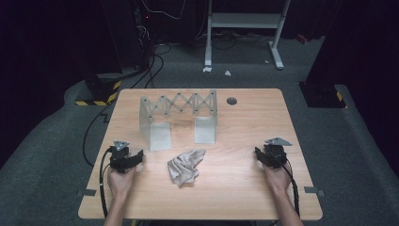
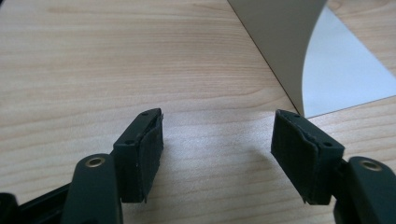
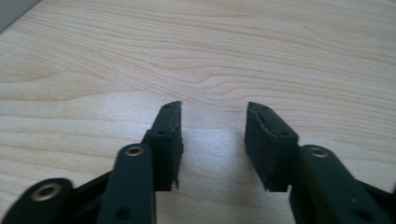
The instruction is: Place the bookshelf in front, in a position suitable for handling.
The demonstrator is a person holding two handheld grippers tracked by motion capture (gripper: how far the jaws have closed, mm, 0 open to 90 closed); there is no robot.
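Observation:
A crumpled beige cloth (image 1: 187, 166) lies on the wooden table (image 1: 235, 188) near its front middle. Behind it stands a grey folding rack (image 1: 179, 106) with a scissor lattice and two flat white feet. My left gripper (image 1: 137, 158) rests on the table left of the cloth, held by a hand. In the left gripper view the gripper (image 2: 217, 140) is open over bare wood, with one rack foot (image 2: 336, 70) ahead on the right. To the right of the cloth my right gripper (image 1: 259, 155) lies on the table. The right gripper (image 3: 212, 135) is open with nothing between its jaws.
A small round grey grommet (image 1: 231, 100) sits in the table's far right part. Black cables trail from both grippers off the front edge. Beyond the table are a white desk frame (image 1: 244, 28), floor cables and black stands with yellow-black tape (image 1: 96, 92).

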